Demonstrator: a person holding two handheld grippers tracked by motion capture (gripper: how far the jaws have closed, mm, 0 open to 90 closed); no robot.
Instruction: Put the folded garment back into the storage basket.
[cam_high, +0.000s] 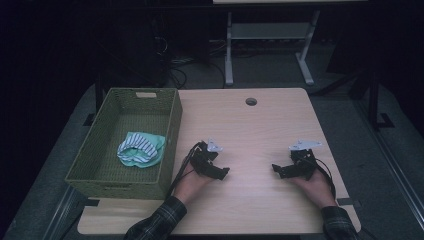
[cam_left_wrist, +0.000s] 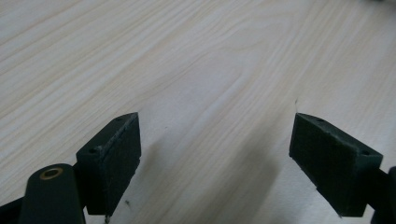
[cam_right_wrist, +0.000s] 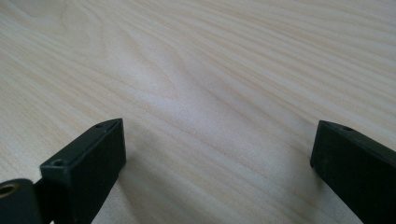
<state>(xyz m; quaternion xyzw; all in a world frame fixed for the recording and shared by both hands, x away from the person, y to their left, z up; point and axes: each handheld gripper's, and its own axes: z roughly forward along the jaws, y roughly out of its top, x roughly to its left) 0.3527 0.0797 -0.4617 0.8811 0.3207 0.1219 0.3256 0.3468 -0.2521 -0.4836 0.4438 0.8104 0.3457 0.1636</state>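
**A:** Dim room, dark floor, and a pale wood-grain table (cam_high: 260, 125) is what you're working on. At its left edge stands the olive-green woven rectangular basket (cam_high: 171, 131), and the crumpled white-and-mint striped cloth (cam_high: 141, 148) already lies inside it, towards the near right part of its floor.

**B:** So where do your tools stand?

**A:** Your left gripper (cam_high: 223, 172) rests near the basket's right wall, pointing right; your right gripper (cam_high: 276, 169) sits well apart from it on the right half of the table, pointing left. Look along each one: in the left gripper view the two black jaws stand spread wide, with bare wood between the pads (cam_left_wrist: 119, 158). The right gripper view tells the same: jaws released, nothing between the pads (cam_right_wrist: 100, 158).

**B:** Which step would you call this?

**A:** I'd judge the putting-away is done, or you're between items. The cloth is in the basket, both tools are empty, and no other loose item lies on the tabletop.

**B:** And the next move?

**A:** If the cloth needs tidying, you'd swing your left gripper over the basket's right wall and come down from above, jaws kept open, so you don't catch the woven rim. Otherwise, keep both resting low.
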